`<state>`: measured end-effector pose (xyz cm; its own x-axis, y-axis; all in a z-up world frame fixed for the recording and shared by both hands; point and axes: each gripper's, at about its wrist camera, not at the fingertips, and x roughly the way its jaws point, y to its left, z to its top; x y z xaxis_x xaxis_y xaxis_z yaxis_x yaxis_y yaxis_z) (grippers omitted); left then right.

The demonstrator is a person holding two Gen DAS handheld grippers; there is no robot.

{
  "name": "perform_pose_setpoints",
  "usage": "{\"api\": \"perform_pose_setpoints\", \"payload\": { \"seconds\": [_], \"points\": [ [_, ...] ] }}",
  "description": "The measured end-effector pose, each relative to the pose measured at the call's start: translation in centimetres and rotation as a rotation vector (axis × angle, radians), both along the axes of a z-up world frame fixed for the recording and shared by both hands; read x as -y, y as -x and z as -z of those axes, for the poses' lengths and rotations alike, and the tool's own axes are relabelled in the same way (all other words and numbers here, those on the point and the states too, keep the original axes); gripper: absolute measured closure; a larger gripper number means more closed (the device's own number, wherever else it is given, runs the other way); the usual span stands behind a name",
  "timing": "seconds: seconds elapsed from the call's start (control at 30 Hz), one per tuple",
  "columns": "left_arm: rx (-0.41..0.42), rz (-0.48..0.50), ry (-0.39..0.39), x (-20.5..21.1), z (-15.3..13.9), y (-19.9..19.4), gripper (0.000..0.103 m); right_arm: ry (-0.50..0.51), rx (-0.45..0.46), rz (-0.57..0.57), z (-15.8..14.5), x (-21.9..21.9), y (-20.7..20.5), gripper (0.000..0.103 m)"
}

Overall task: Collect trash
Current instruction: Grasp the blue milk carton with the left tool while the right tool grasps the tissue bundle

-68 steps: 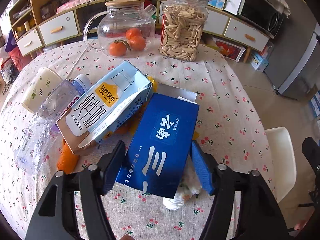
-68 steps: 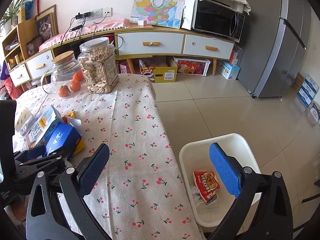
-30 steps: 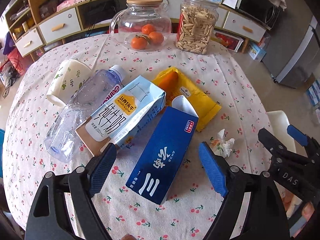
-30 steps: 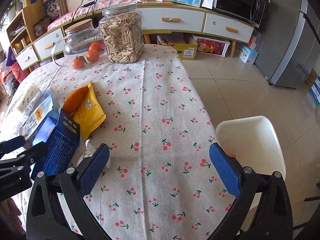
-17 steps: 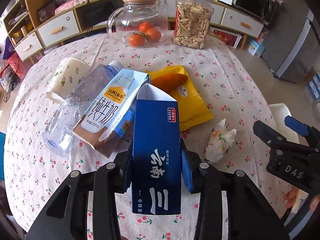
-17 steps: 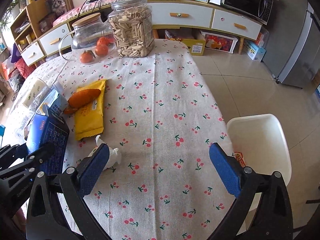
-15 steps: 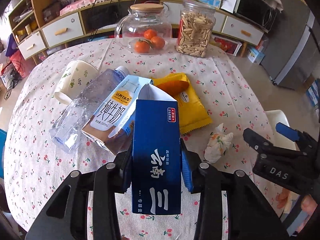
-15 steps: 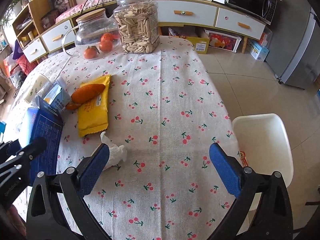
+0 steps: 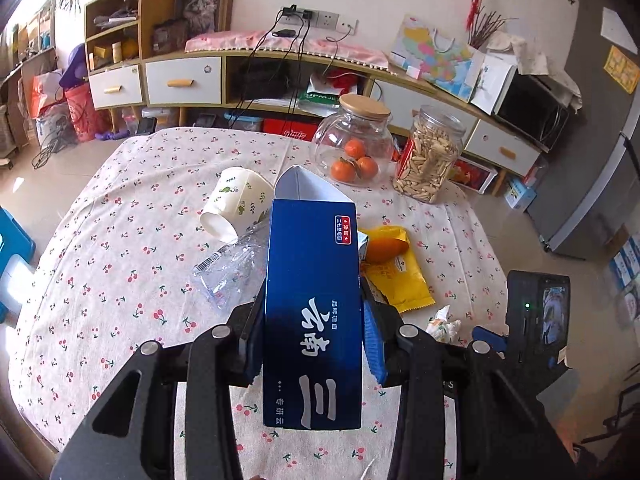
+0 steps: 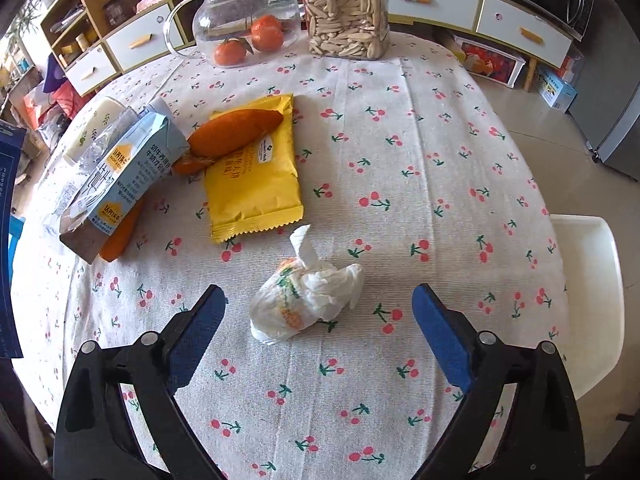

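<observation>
Left gripper (image 9: 314, 354) held the stiff, likely light carton (image 9: 314, 312) at frame centre; right gripper (image 10: 318, 334), fingers wide but closing, straddled the soft, crushable tissue wad (image 10: 308, 294) on the tabletop (image 10: 420, 140), lower centre.

The blue box (image 9: 314, 312) is smooth cardboard with a soft shine. The tablecloth (image 10: 400, 128) is rough woven cloth. The white wad (image 10: 308, 296) near the middle is crumpled paper. The yellow packet (image 10: 252, 176) is shiny plastic. On the far side, the jug (image 10: 244, 12) is clear glass. The bottle (image 9: 228, 268) on the left is thin clear plastic. The cup (image 9: 236, 204) is matt paper.
</observation>
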<state>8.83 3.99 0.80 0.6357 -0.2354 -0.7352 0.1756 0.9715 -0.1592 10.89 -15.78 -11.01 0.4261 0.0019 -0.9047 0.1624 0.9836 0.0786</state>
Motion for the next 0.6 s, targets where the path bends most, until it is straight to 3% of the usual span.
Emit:
{"api": "perform_pose_setpoints", "payload": {
  "seconds": [0.1,0.13,0.17,0.23,0.4,0.6],
  "points": [
    [-0.012,-0.020,-0.002,-0.5,0.4,-0.2,0.063,0.059,0.028,-0.027,0.0,-0.9,-0.1,0.044],
    [-0.014,-0.025,-0.003,-0.5,0.5,-0.2,0.063,0.063,0.037,-0.032,-0.1,-1.0,-0.1,0.060],
    [-0.016,-0.030,-0.004,-0.6,0.6,-0.3,0.063,0.037,0.046,-0.034,-0.3,-0.9,-0.1,0.063],
    [-0.019,-0.036,-0.010,-0.7,0.9,-0.4,0.063,-0.023,0.064,-0.024,-0.7,-0.3,0.1,0.065],
    [-0.017,-0.048,-0.013,-0.8,1.0,-0.6,0.063,-0.062,0.129,-0.017,-2.6,0.1,0.7,0.065],
    [0.026,-0.074,-0.027,-0.1,0.6,-0.2,0.063,-0.063,0.214,-0.022,-5.2,0.1,1.8,0.065]
  ]
}}
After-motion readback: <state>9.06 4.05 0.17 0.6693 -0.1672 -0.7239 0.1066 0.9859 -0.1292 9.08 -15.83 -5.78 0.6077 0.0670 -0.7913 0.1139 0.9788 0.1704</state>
